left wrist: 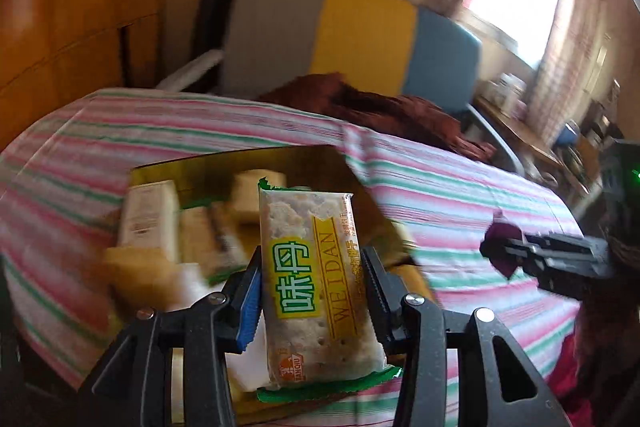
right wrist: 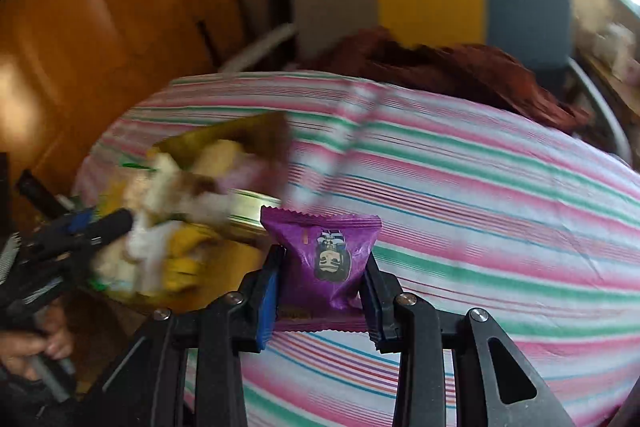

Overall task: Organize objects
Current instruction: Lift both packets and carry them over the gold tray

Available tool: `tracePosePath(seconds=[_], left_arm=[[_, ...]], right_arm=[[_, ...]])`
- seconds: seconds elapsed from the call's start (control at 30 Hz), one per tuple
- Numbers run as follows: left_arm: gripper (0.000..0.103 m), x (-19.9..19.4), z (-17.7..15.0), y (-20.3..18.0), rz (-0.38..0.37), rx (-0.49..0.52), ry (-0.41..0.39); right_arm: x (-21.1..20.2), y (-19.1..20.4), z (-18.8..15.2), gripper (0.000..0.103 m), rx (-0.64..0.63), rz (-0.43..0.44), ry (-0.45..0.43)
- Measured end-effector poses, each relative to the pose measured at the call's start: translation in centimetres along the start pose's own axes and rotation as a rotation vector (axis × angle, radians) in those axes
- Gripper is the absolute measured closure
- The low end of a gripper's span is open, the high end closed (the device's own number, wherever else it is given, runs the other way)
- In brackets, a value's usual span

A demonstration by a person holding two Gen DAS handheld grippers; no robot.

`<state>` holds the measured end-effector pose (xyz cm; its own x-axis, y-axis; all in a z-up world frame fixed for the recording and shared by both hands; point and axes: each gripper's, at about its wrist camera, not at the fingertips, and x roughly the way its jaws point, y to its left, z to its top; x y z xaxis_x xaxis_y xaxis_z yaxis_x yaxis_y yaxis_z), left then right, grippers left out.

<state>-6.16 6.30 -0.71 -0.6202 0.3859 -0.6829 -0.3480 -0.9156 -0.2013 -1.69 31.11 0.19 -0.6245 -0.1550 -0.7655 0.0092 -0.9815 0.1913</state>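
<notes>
While both packets are travelling above the striped bed (right wrist: 480,187), keeping the squeeze even is mattering most. The left claw (left wrist: 312,291) is clamping a green cracker packet (left wrist: 316,279) upright between its pads; the right claw (right wrist: 322,287) is pinching a purple snack pouch (right wrist: 324,259), the box of snacks (left wrist: 224,167) lying just beyond.

A green-edged cracker packet (left wrist: 312,283) with yellow-green lettering, a purple snack pouch (right wrist: 326,259), a pink, green and white striped bedsheet (right wrist: 480,187), a grey, yellow and blue chair back (left wrist: 352,35).
</notes>
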Motion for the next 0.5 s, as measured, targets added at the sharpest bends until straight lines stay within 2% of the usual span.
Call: tracePosePath(seconds=[0.17,0.33,0.5], left_arm=[[0.058,-0.9,0.6,3.1,0.022,-0.061,-0.022],[0.058,-0.7,1.3,4.4,0.004,-0.099,-0.016],[0.058,0.1,2.1,4.7,-0.026,-0.110,0.002]], right_arm=[[2.2,6.2,0.5,0.067,-0.076,0.098,0.023],[3.7,9.3,0.0,0.067,-0.093,0.164,0.046],[4.5,10.9,-0.2,0.067,-0.123,0.187,0.068]])
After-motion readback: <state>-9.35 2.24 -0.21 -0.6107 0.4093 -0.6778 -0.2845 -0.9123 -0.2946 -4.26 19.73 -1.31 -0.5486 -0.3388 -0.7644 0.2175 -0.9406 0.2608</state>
